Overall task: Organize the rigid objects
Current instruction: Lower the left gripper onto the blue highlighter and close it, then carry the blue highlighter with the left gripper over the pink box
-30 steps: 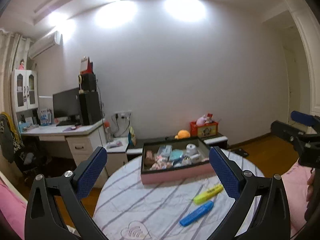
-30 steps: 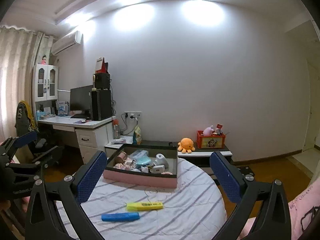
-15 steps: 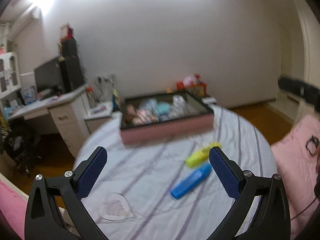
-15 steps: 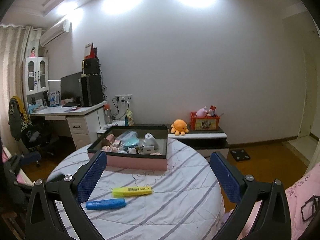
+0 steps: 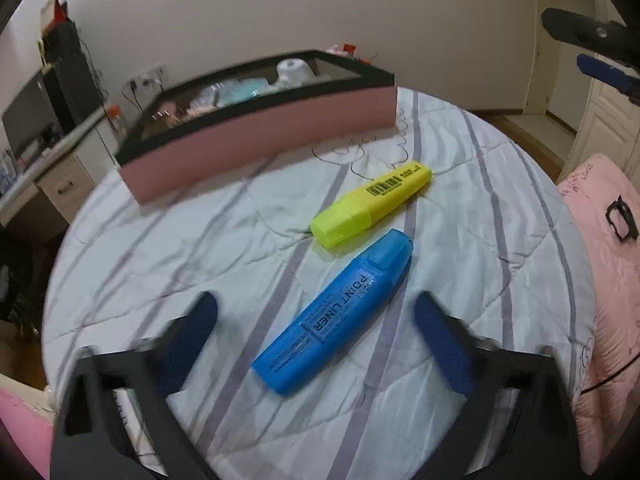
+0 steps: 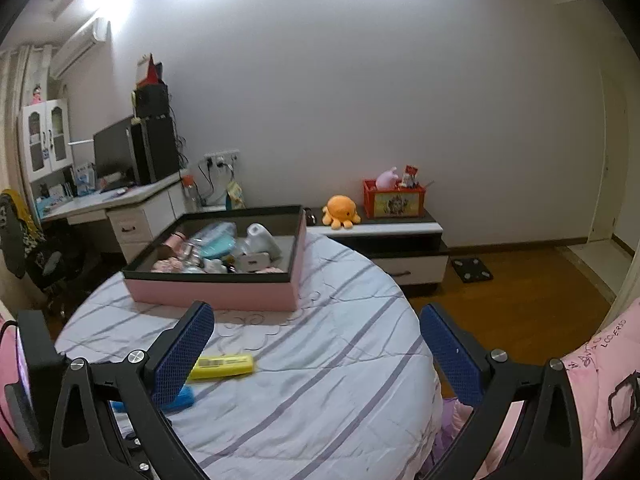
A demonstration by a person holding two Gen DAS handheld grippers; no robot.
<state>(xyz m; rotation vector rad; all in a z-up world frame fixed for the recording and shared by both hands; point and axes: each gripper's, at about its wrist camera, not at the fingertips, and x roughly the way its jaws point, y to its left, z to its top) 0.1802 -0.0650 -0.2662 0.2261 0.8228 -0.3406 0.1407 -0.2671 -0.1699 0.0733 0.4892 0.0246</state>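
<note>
L gripper point(image 5: 316, 322) tilted down over the table point(image 5: 160, 248), jaws apart w/ nothing pressed; they've just been closing in a bit. Blue marker point(image 5: 338, 316) lies flat on the cloth between the two pads, its capped end pointing away & to the right, tail end nearest the tool. Pads not touching it; the blur at the fingers makes the exact gap hard to judge. Yellow marker point(image 5: 374, 202) lies just beyond the blue one, roughly parallel, close but apart. Pink box point(image 5: 260, 140) w/ dark rim sits further ahead, toward the left, full of small items incl. a white roll; the rest is too blurred to name.

R gripper point(image 6: 316, 344) wide open, empty, held above the table edge. From it, the yellow marker point(image 6: 224, 365) sits low left, partly behind the left finger point(image 6: 182, 354); a bit of the blue marker point(image 6: 182, 398) peeks out below that finger. Box point(image 6: 216, 290) ahead-left, past the markers. Orange plush point(image 6: 340, 210) & red crate point(image 6: 394, 200) on a low cabinet beyond the table, ahead.
</note>
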